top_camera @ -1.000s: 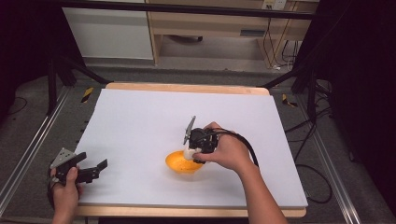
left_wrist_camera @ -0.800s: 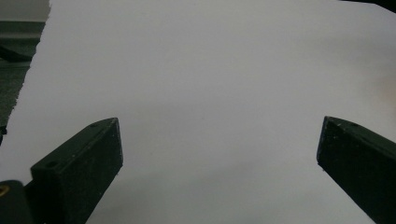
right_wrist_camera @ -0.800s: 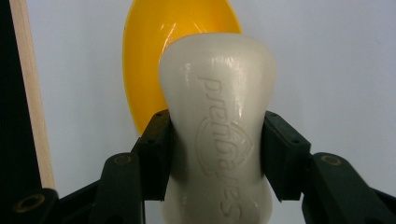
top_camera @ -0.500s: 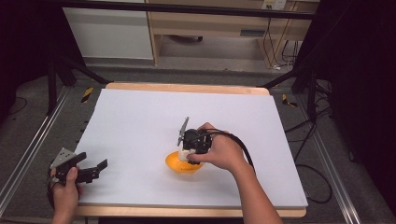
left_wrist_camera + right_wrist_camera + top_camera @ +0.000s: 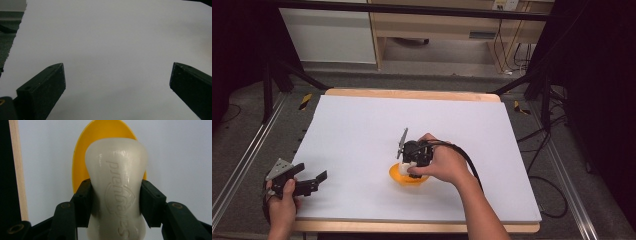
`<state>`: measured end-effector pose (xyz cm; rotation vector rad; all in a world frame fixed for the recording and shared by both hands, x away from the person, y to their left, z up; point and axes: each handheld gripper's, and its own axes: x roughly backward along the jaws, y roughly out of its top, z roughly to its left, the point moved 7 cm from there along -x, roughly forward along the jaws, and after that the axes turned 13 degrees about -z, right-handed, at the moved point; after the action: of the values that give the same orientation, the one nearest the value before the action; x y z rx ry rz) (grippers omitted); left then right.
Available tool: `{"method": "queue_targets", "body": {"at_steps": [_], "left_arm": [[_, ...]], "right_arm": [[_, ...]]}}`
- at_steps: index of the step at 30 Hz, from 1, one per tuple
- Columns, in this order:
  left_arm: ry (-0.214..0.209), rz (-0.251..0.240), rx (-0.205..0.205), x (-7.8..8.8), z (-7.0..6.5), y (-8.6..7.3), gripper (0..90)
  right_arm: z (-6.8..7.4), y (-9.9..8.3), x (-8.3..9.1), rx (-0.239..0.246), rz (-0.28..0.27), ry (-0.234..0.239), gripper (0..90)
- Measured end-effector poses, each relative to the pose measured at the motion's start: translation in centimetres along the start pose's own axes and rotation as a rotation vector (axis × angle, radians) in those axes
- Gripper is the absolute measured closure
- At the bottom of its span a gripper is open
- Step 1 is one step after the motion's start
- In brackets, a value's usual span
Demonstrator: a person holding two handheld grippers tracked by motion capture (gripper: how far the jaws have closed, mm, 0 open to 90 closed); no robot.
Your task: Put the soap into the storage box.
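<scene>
Your right gripper (image 5: 115, 202) is clamped on a cream plastic bottle (image 5: 117, 187) with embossed lettering. The bottle hides most of the yellow bowl (image 5: 82, 152) just beyond it; in the high view your hand (image 5: 442, 165) covers both. Your left gripper (image 5: 117, 85) gapes over bare white table (image 5: 112, 37), well apart.

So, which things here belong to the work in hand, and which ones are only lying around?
In the work:
- white bottle, clamped between the right gripper fingers
- yellow bowl, just under and behind the bottle

Only around:
- left gripper, open, idle at the table's near left corner
- white table cover
- wooden shelf unit behind the table
</scene>
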<state>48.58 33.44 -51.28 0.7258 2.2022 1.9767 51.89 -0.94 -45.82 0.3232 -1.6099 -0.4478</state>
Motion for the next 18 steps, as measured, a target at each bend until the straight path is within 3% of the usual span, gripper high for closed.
{"method": "queue_targets", "body": {"at_steps": [18], "left_arm": [[-0.002,0.0,0.002,0.0,0.0,0.0,0.0]], "right_arm": [[0.0,0.3,-1.3,0.012,0.025,0.014,49.4]]}}
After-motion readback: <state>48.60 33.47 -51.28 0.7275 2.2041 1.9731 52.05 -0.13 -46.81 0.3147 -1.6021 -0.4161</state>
